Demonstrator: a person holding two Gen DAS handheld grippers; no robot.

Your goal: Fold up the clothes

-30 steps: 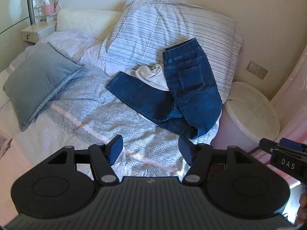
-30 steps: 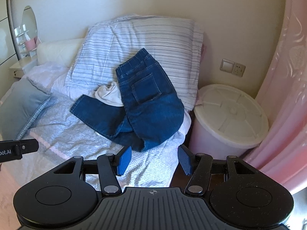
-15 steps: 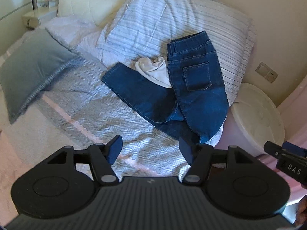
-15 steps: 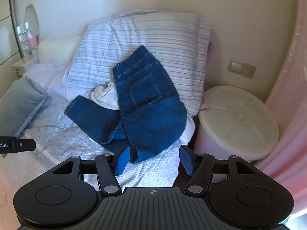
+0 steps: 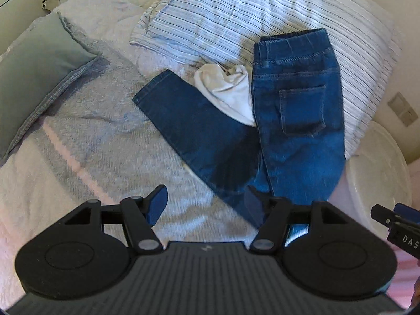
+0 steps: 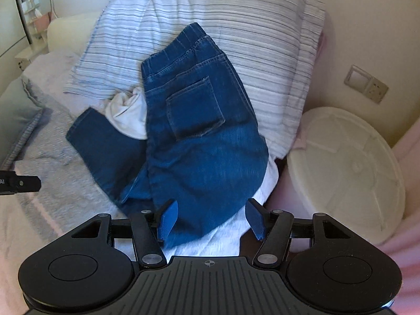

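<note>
Lying on the bed: dark blue denim jeans (image 5: 296, 120), waistband at the far end against the pillow, back pocket facing up, one leg bent off to the left across the bedspread.
Jeans, right view: the same dark blue denim jeans (image 6: 199, 141) run from the pillow down to the near edge of the bed, their lower fold just beyond the fingertips.
White garment: a crumpled white cloth piece (image 5: 228, 92) sits in the angle between the bent leg and the seat of the jeans, partly tucked under them.
Left gripper: the black two-finger left gripper (image 5: 207, 204) is spread wide with nothing between its blue pads; it hovers over the grey bedspread, its right finger over the near fold of the jeans. Contact with the fabric cannot be told.
Right gripper: the black two-finger right gripper (image 6: 211, 218) is likewise wide apart and holds nothing; the near hem of the jeans lies between and just beyond its pads.
Bedspread: a grey herringbone woven cover (image 5: 105, 136) fills the left and near part of the bed.
Pillows: a large blue-and-white striped pillow (image 6: 236, 31) at the far side under the waistband; a plain grey-blue pillow (image 5: 39, 71) at the far left.
Right of the bed: a round white plastic lidded bin (image 6: 349, 168), with a pale wall socket plate (image 6: 366, 84) on the wall beyond it.
</note>
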